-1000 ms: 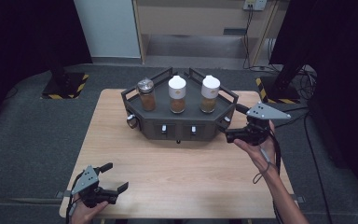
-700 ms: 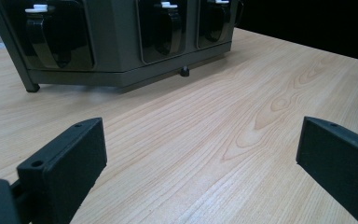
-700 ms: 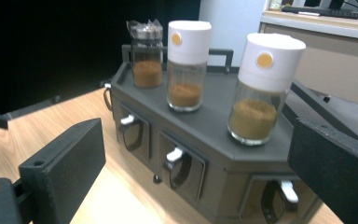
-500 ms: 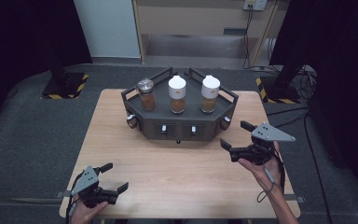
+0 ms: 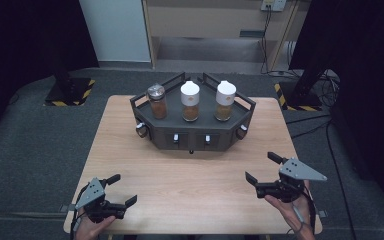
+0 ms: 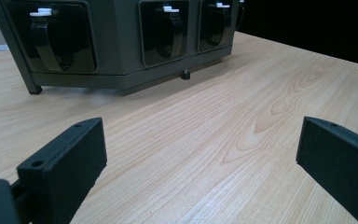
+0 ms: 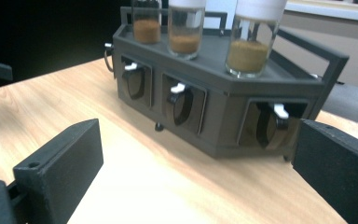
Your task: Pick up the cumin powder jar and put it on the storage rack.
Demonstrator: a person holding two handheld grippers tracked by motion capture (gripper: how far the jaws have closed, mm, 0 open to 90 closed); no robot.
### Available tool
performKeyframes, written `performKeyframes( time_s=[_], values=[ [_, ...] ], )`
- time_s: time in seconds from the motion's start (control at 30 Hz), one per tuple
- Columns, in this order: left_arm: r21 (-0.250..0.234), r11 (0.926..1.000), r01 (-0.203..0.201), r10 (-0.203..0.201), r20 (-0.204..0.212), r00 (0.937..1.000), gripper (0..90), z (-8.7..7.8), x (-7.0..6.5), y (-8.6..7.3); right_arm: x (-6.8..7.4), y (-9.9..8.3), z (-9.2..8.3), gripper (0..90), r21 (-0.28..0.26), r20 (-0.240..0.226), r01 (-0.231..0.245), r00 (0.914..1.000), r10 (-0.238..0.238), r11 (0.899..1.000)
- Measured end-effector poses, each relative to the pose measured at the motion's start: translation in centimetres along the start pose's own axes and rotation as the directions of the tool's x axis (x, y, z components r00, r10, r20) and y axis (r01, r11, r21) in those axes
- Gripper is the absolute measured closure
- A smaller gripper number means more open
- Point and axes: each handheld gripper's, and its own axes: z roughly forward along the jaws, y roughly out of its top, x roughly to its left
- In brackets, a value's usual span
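A dark grey rack (image 5: 195,137) stands at the back middle of the wooden table (image 5: 195,185). On it are a silver-lidded jar (image 5: 157,101) and two white-capped jars (image 5: 190,101) (image 5: 224,101), all holding brown powder. My left gripper (image 5: 122,189) rests open near the front left corner, with bare wood between its jaws in the left gripper view (image 6: 200,172). My right gripper (image 5: 261,167) is open at the front right, well clear of the rack. Its jaws have just been opening, with nothing between them (image 7: 196,172). The right gripper view faces the rack (image 7: 223,107) and its jars.
The rack's front face has recessed black levers with white tips (image 7: 177,88). Round knobs (image 5: 141,131) stick out at its side corners. Grey floor surrounds the table, with cables (image 5: 320,85) and a stand base at the back right.
My right gripper has drawn back from the rack's right end toward the table's front right and sunk lower. The left gripper has stayed where it was.
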Motion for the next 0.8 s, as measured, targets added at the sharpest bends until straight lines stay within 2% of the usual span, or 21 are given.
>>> performKeyframes(
  time_s=[0.33,0.8],
  values=[
    [-0.005,1.0000,0.004,-0.004,-0.001,1.0000,0.4,-0.1,0.0,-0.1,0.4,-3.0,-1.1,2.1,0.012,-0.003,-0.038,0.9993,0.038,0.999],
    [-0.015,0.9999,0.001,-0.001,0.002,1.0000,0.4,-0.2,0.1,-0.1,0.1,-5.3,-0.8,2.6,0.022,-0.010,-0.070,0.9975,0.071,0.997]
  ],
)
